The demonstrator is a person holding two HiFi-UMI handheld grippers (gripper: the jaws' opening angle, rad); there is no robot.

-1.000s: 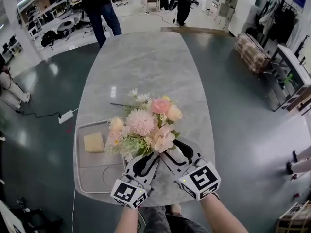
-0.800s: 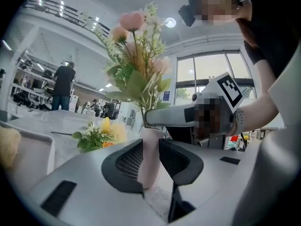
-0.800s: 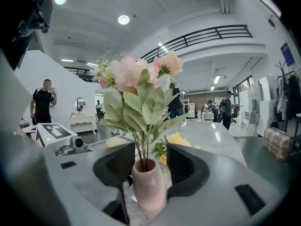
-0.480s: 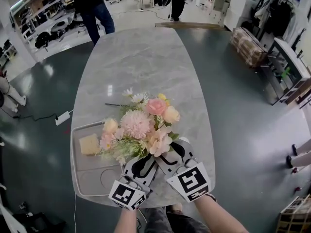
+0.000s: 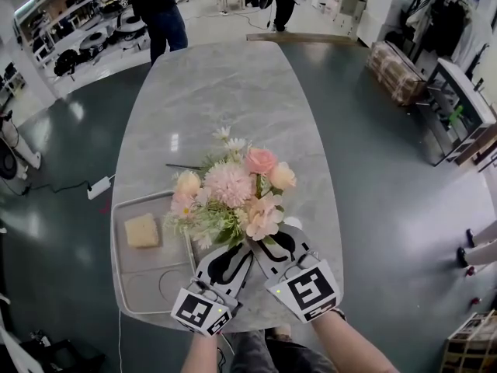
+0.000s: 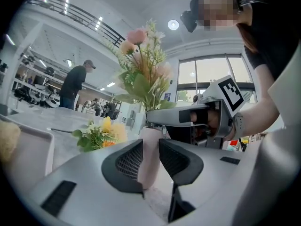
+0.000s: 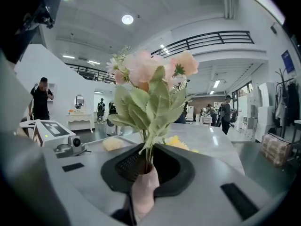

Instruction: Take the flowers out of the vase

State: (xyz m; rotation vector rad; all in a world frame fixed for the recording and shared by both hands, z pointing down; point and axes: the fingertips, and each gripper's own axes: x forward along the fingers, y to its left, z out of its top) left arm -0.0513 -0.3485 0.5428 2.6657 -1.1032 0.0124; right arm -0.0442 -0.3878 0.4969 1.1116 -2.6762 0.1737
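A bouquet (image 5: 233, 196) of pink, peach and white flowers with green leaves stands in a pale pink vase (image 6: 151, 149) near the table's front edge. My left gripper (image 5: 237, 251) is shut on the vase body, which sits between its pads (image 6: 124, 161). My right gripper (image 5: 268, 245) comes in from the right just above the vase neck; its jaws have just been closing and now clamp the green stems (image 7: 146, 157). The vase (image 7: 143, 194) fills the foreground below the right gripper (image 7: 146, 166). From the head view the blooms hide the vase.
A second small bunch of white and yellow flowers (image 5: 225, 142) lies on the marble table (image 5: 225, 92) behind the bouquet. A grey tray (image 5: 136, 286) with a yellow sponge (image 5: 142, 229) sits at the front left. A person (image 5: 159, 14) stands beyond the far end.
The right gripper's jaws, wide apart beside the bouquet before, have closed in under the blooms onto the stems. Both hands have stayed at about the same spot.
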